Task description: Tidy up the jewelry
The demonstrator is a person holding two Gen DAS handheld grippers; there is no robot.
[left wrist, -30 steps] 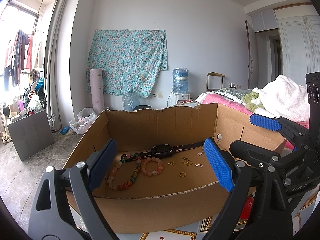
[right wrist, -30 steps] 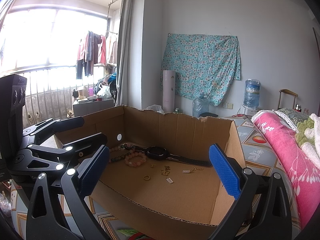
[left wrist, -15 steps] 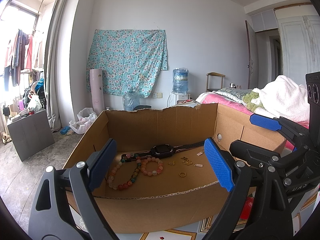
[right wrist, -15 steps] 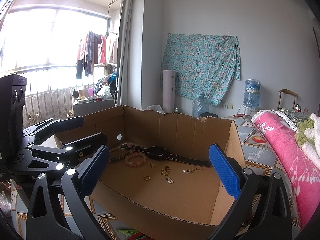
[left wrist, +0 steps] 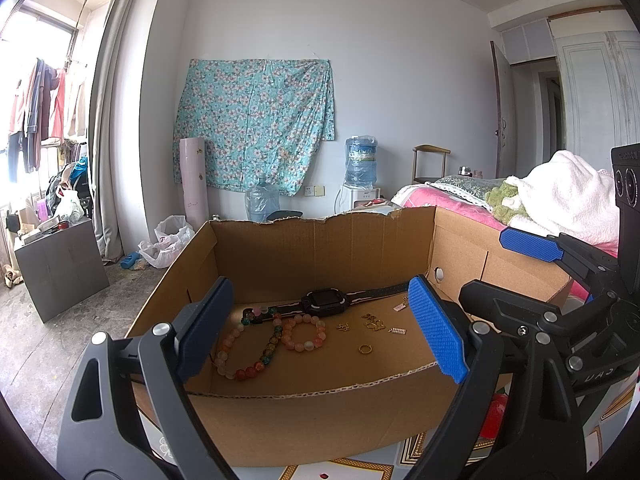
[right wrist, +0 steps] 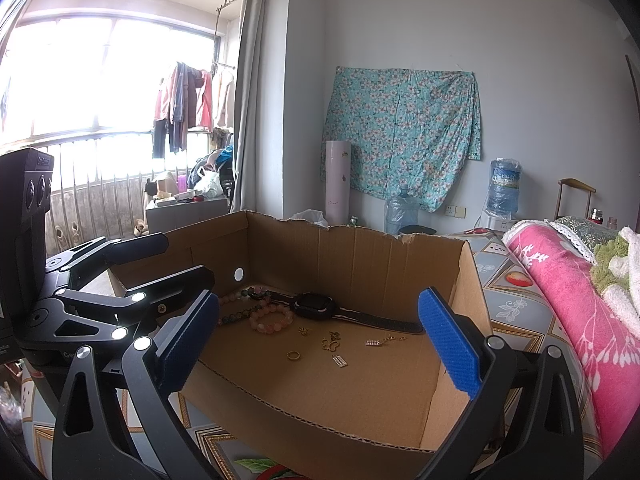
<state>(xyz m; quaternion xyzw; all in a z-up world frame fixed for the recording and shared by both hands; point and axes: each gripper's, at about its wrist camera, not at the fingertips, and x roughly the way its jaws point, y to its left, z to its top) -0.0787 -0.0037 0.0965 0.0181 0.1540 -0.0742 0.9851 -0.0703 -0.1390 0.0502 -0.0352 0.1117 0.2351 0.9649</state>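
Observation:
An open cardboard box (left wrist: pixel 320 412) (right wrist: pixel 328 412) holds the jewelry. On its floor lie a black watch (left wrist: pixel 325 302) (right wrist: pixel 314 305), a pink bead bracelet (left wrist: pixel 303 332) (right wrist: pixel 271 317), a longer multicoloured bead strand (left wrist: pixel 244 362), a gold ring (left wrist: pixel 364 349) (right wrist: pixel 294 355) and small gold charms (left wrist: pixel 374 322) (right wrist: pixel 332 342). My left gripper (left wrist: pixel 320 336) hovers in front of the box, open and empty. My right gripper (right wrist: pixel 320 340) also stands open and empty before the box. Each gripper appears at the edge of the other's view.
The box rests on a patterned bedcover (right wrist: pixel 516 308). A pink blanket (right wrist: pixel 568 312) and white towel (left wrist: pixel 564 196) lie to the right. Behind are a floral cloth (left wrist: pixel 256 128), water bottles (left wrist: pixel 361 162), a grey cabinet (left wrist: pixel 60 264) and a window with hanging clothes (right wrist: pixel 184 100).

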